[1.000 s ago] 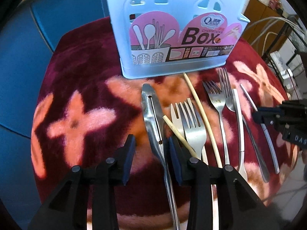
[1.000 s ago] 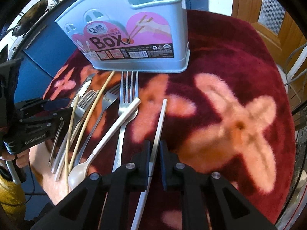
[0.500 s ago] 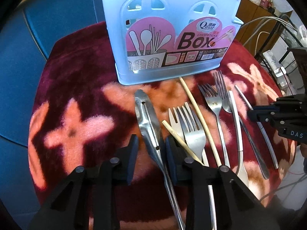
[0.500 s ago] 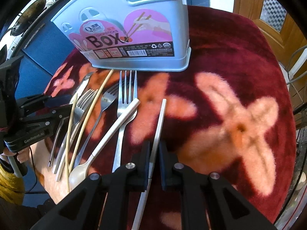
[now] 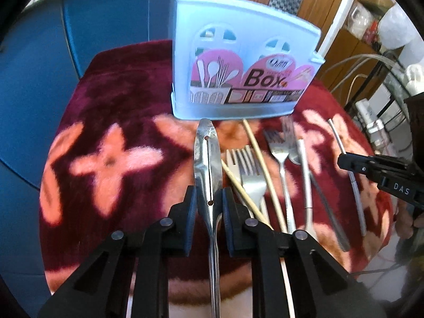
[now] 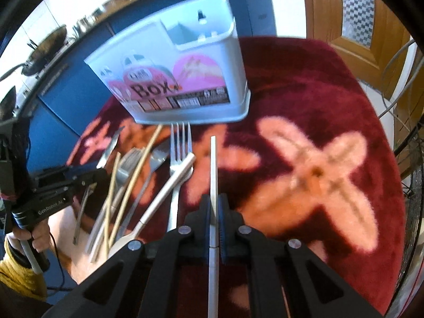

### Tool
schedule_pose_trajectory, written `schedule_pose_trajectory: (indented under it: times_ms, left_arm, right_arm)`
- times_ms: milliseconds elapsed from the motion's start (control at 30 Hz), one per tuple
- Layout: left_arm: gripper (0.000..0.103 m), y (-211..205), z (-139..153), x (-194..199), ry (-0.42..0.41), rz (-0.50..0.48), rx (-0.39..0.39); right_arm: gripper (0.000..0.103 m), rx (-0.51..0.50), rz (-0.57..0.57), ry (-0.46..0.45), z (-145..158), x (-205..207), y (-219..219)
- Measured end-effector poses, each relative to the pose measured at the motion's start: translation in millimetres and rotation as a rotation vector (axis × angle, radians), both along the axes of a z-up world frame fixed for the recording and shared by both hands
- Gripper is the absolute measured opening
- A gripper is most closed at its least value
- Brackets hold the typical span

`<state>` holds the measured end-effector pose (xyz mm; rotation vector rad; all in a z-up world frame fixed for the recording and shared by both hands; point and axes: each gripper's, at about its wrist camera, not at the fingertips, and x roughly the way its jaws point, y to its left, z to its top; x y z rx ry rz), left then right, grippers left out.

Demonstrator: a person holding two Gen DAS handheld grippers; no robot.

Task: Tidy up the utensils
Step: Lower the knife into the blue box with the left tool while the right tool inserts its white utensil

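A pale blue utensil box (image 5: 243, 71) stands at the far side of a red flowered cloth (image 5: 111, 159); it also shows in the right wrist view (image 6: 180, 79). My left gripper (image 5: 209, 201) is shut on a slotted steel peeler (image 5: 208, 156) and holds it raised. My right gripper (image 6: 214, 209) is shut on a thin silver chopstick (image 6: 213, 164), lifted and pointing at the box. Several forks (image 5: 249, 172), wooden chopsticks (image 5: 261, 164) and a silver spoon handle (image 5: 304, 175) lie on the cloth between the grippers.
Blue cabinets (image 5: 39, 53) stand behind and left of the table. A wooden door (image 6: 357, 21) is at the right. Cables and a wire rack (image 5: 371, 84) lie past the table's right edge. Pans (image 6: 45, 50) hang on the counter.
Both grippers have lifted and tilted upward with their utensils. The left jaws have closed onto the peeler. The box looks farther and higher in both views.
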<state>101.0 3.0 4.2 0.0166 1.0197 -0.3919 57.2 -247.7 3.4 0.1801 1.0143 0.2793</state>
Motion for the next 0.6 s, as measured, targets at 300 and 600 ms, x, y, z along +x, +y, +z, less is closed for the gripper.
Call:
schedule_pose_trajectory:
  times_ms: [300,600]
  left_arm:
    - [0.019,4,36,-32,-0.137,0.031,-0.084]
    - [0.019,-2,75,-39,-0.265,0.036,-0.149]
  right_arm:
    - [0.007,0.09,-0.023,-0.175,34,-21,-7]
    - [0.006,0.106,-0.05,-0.352,74,-34,-4]
